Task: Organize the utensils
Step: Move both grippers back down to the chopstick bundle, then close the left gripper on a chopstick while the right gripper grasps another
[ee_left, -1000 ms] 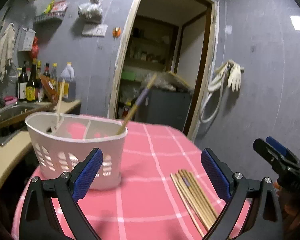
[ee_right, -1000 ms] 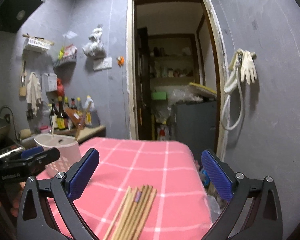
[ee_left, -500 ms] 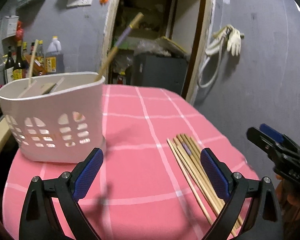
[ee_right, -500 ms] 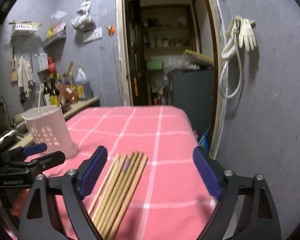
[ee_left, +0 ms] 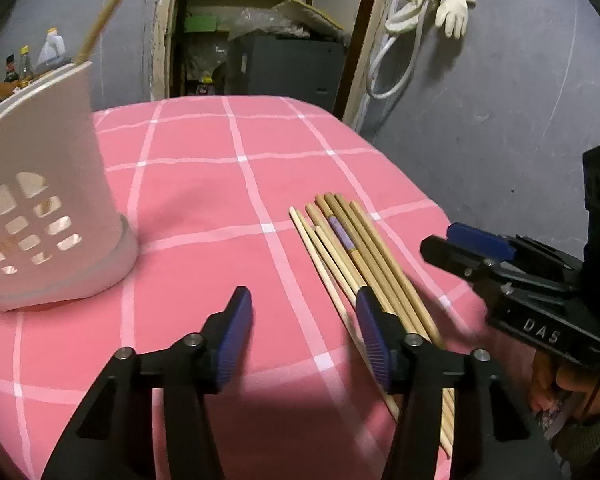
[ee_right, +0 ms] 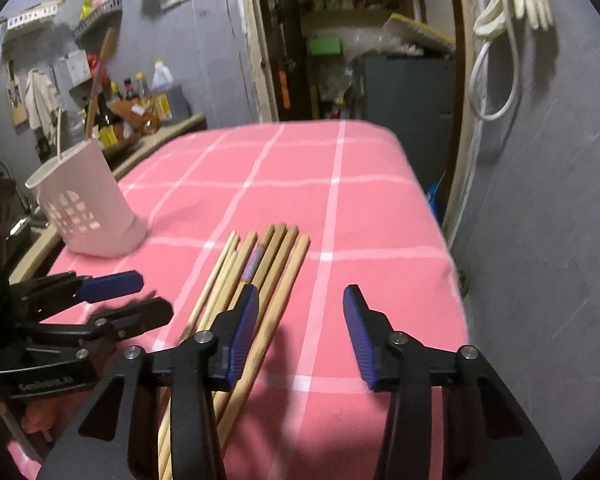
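Several wooden chopsticks (ee_left: pixel 352 248) lie side by side on the pink checked tablecloth (ee_left: pixel 204 184); they also show in the right wrist view (ee_right: pixel 260 272). One has a purple band. A white perforated utensil holder (ee_left: pixel 40 208) stands at the left with chopsticks sticking up; it also shows in the right wrist view (ee_right: pixel 84 208). My left gripper (ee_left: pixel 304 320) is open and empty, low over the cloth, its right finger over the chopsticks. My right gripper (ee_right: pixel 298 320) is open and empty, its left finger above the bundle.
The table edge (ee_right: pixel 440 208) drops off at the right towards a grey wall. A doorway with shelves (ee_left: pixel 260 20) lies behind the table. A counter with bottles (ee_right: pixel 140 100) stands at the far left.
Both grippers have tilted down and moved closer to the chopsticks on the cloth. Their jaws are narrower than before but still open. The holder has shifted left in the left wrist view.
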The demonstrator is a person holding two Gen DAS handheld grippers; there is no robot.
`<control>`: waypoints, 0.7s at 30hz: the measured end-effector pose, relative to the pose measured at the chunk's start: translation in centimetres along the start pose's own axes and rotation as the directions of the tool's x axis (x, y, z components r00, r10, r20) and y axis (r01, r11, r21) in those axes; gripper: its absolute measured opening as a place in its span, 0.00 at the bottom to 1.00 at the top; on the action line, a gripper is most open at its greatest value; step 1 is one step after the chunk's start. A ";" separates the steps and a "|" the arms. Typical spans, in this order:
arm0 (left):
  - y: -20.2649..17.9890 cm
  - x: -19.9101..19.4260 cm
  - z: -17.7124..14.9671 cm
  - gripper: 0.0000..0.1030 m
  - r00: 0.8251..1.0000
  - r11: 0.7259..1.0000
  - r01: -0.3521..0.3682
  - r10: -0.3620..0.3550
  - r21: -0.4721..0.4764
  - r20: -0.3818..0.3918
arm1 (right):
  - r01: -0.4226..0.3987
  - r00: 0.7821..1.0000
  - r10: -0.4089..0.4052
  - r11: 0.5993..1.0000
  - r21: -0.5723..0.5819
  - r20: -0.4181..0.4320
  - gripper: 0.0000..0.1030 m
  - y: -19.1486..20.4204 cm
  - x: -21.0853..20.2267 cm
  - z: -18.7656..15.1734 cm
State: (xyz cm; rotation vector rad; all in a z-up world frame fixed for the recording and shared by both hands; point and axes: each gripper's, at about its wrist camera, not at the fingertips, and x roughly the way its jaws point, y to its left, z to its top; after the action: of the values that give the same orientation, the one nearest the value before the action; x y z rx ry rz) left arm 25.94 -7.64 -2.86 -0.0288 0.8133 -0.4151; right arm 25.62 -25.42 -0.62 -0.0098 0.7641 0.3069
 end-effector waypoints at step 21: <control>-0.1 4.4 1.9 0.20 0.995 1.000 0.000 0.000 0.000 -0.102 | -0.031 0.985 0.032 0.999 0.006 -0.168 0.24 -0.2 3.9 1.0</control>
State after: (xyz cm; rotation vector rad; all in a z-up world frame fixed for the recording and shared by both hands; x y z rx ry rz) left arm 29.93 -9.58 -4.58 -0.0075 0.9137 -0.4197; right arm 29.00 -24.49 -2.57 -0.0210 0.9324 0.3381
